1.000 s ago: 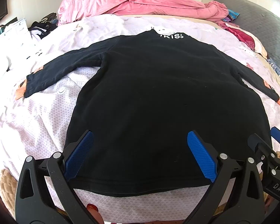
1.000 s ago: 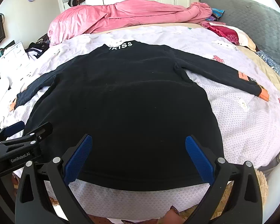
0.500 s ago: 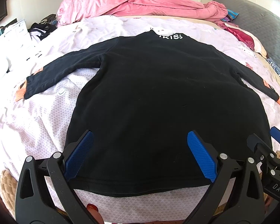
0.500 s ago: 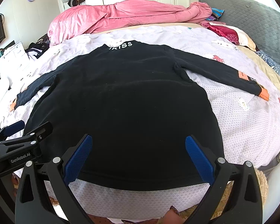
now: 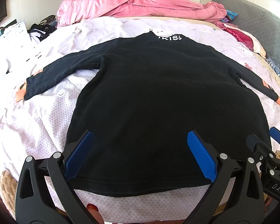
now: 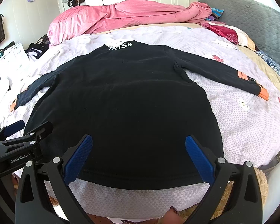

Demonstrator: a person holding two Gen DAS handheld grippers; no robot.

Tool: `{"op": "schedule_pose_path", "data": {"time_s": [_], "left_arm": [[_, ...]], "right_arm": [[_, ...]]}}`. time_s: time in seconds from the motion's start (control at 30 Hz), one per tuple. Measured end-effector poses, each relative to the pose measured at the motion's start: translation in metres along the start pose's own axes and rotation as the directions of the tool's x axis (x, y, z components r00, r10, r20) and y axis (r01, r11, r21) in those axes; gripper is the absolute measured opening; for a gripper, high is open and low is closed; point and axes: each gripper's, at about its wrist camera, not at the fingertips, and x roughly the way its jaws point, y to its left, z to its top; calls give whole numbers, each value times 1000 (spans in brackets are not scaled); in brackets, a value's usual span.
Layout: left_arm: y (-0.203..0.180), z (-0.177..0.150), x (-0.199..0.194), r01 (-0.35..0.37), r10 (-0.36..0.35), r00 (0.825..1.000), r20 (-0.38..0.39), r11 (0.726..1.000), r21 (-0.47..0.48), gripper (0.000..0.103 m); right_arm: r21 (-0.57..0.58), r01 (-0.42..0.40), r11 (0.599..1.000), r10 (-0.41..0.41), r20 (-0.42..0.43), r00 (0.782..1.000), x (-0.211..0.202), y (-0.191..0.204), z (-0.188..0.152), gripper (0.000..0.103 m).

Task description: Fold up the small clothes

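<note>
**Op:** Both claws are spread wide with nothing in them. My left gripper [image 5: 140, 155] fills the bottom of its frame, blue pads [image 5: 79, 154] either side of the hem; my right gripper [image 6: 139, 156] does the same in its own view.

**Obs:** Where's the garment?

**Op:** One black long-sleeved top [image 5: 158, 102], flat on the pale patterned bed sheet [image 5: 43, 115], filling the centre of both frames. Hem at the bottom, just ahead of the pads; collar with white lettering [image 5: 170, 37] at upper centre. So its long axis runs straight away from me, hem to neck.

**Obs:** Sleeves?

**Op:** Two, spread out sideways. The left sleeve [image 5: 61, 72] reaches toward the mid-left edge of the left view; the right sleeve [image 6: 224, 74] ends in an orange cuff [image 6: 263, 94] at mid-right of the right view. Each gripper is nearer its own side, so I judge each should take its own sleeve or hem corner.

**Obs:** Anything else?

**Op:** One pink duvet [image 6: 125, 16] heaped across the top, and a grey pillow [image 6: 252, 18] at upper right. Folding hasn't begun, I'd say.
</note>
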Motion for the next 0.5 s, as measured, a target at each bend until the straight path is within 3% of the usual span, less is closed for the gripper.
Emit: {"op": "schedule_pose_path", "data": {"time_s": [0.5], "left_arm": [[2, 8, 3, -4, 4, 1000, 4, 1000, -1, 94]], "right_arm": [[3, -5, 1000, 5, 2, 1000, 0, -1, 5, 99]]}}
